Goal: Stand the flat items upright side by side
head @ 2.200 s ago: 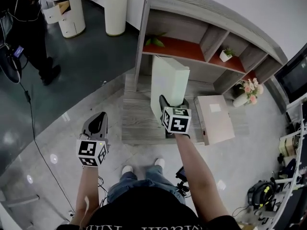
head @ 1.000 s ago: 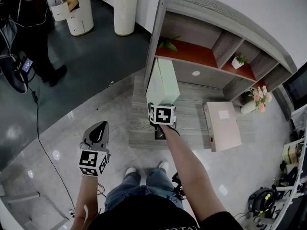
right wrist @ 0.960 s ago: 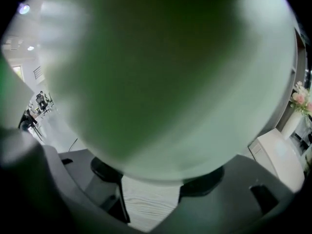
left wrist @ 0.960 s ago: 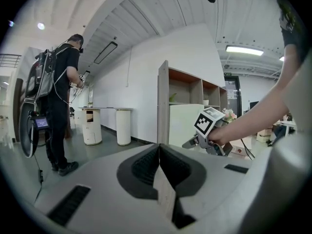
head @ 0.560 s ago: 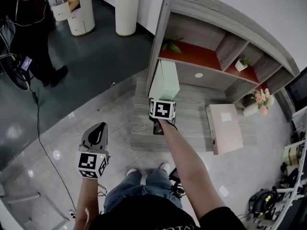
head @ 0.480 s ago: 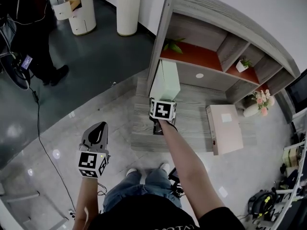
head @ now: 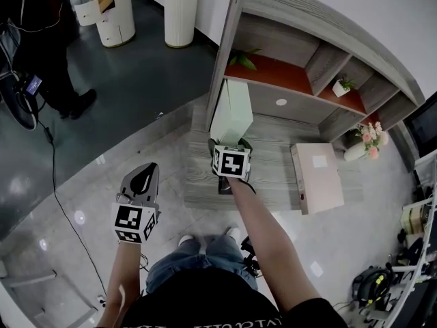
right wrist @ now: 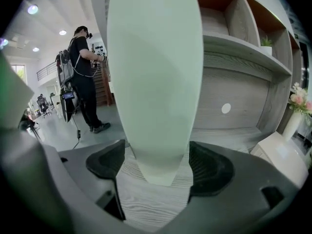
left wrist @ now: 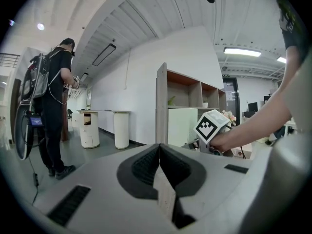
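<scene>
Right claw point(right wrist: 158, 165), jaws just opened off the upright green box point(head: 231, 115) between them; flat pink box point(head: 317, 178) seems next.

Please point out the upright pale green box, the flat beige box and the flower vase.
pale green box point(head: 232, 111), head view, its visible side face.
beige box point(head: 319, 186), head view, its top face.
flower vase point(head: 354, 151), head view, its white body.

On the shelf base point(head: 270, 158), standing box point(head: 231, 112) at left, lying box point(head: 317, 176) at right

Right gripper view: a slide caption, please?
Right claw, just opening, straddles the upright pale green box on the wood-grain ledge without gripping.
</scene>
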Demonstrator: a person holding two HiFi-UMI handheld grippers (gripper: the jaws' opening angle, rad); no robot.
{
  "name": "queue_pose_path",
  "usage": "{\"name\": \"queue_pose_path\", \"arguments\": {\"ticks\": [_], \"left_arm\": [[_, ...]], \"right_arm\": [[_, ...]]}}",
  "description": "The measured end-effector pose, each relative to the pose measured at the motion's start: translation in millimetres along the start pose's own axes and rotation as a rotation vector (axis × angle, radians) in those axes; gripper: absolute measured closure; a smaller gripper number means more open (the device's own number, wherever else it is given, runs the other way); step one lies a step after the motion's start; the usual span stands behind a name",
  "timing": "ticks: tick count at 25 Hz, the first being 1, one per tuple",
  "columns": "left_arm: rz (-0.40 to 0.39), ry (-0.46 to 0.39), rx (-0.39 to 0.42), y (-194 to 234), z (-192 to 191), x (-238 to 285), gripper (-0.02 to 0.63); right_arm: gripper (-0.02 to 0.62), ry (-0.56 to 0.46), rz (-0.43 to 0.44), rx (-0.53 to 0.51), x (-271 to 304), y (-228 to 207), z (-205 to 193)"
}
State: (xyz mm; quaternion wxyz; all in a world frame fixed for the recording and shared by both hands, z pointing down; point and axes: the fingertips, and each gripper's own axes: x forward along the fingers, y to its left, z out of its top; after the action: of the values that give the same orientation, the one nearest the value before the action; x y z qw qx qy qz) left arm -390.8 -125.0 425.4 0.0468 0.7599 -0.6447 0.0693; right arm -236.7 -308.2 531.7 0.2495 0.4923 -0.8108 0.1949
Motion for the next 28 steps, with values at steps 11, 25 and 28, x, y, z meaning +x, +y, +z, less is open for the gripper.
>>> {"name": "queue_pose_path", "arguments": {"ticks": [11,25,28], "left_arm": [[-0.087,-0.04,-0.016,-45.3,26.4,36.0,0.592],[-0.3,-0.05,0.042,-133.7,33.7,87.6,0.592],[-0.295,-0.055,0.045,-155.1,37.4,95.3,0.592]], "right_arm": [[0.199,-0.031,0.213,0.053,-78.1,-11.0,3.8],[0.201,-0.319,0.177,0.139,-192.3,-117.6,15.2],[0.202,-0.35,0.165,0.154,-209.1,-150.0,11.4]]}}
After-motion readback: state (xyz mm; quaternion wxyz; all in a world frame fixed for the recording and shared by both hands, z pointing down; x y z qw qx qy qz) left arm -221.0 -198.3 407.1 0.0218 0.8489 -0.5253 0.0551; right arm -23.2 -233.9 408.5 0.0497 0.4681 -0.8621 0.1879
